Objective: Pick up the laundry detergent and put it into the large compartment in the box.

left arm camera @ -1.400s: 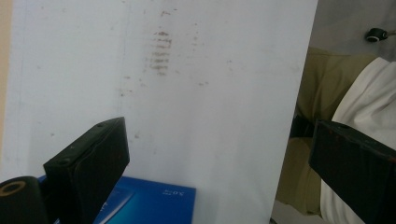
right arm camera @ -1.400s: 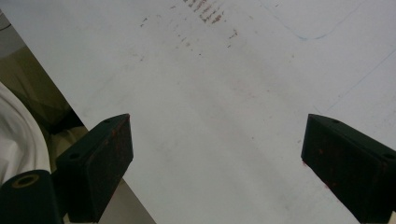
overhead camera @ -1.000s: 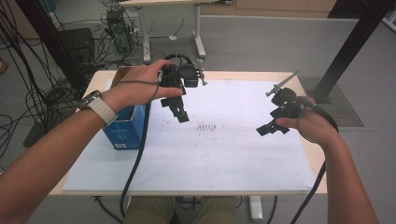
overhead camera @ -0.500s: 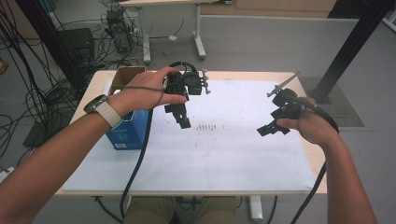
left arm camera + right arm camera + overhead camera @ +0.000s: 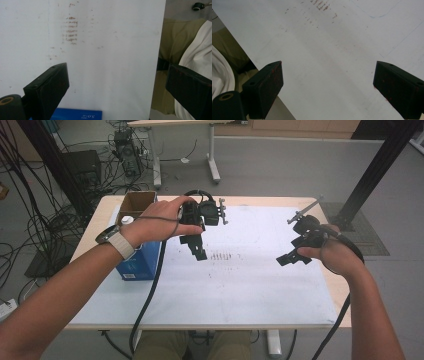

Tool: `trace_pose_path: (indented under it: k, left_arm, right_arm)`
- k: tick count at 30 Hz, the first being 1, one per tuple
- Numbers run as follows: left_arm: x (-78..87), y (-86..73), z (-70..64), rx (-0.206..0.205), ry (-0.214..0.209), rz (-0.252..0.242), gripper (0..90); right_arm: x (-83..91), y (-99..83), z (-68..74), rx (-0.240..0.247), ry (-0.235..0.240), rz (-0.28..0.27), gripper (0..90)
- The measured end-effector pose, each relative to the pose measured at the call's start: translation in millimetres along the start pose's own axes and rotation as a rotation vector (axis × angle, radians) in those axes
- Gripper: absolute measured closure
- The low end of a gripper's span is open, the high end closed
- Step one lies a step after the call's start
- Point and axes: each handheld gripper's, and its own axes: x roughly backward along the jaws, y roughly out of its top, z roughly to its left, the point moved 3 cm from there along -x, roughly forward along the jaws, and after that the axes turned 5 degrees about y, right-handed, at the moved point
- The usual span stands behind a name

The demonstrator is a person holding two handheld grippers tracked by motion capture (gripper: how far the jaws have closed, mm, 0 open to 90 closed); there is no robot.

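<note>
The white surface [image 5: 250,285] is bare except for a blue box [image 5: 142,262] at its left edge. Left tool [image 5: 196,247] and right tool [image 5: 290,257] hover wide open, holding nothing. No step seems begun; reaching that box looks likeliest next.

I take the smudge marks [image 5: 224,255] near the middle of the table [image 5: 240,305] as my landmark. Left of them, at the table's left edge, a carton [image 5: 141,261] stands, with an open cardboard box [image 5: 136,203] just behind it holding what may be a bottle cap [image 5: 127,220]. My left gripper [image 5: 196,248] hangs just left of the marks, my right gripper [image 5: 291,258] well to their right.
</note>
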Motion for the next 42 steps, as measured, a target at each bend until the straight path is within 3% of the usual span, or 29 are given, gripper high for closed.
trace_pose_path:
  k: [42]
  left_arm:
    - [-4.2,-5.6,0.0,0.019,0.005,0.008,5.5]
  right_arm:
    - [-1.5,1.1,-0.8,0.011,-0.002,-0.001,9.2]
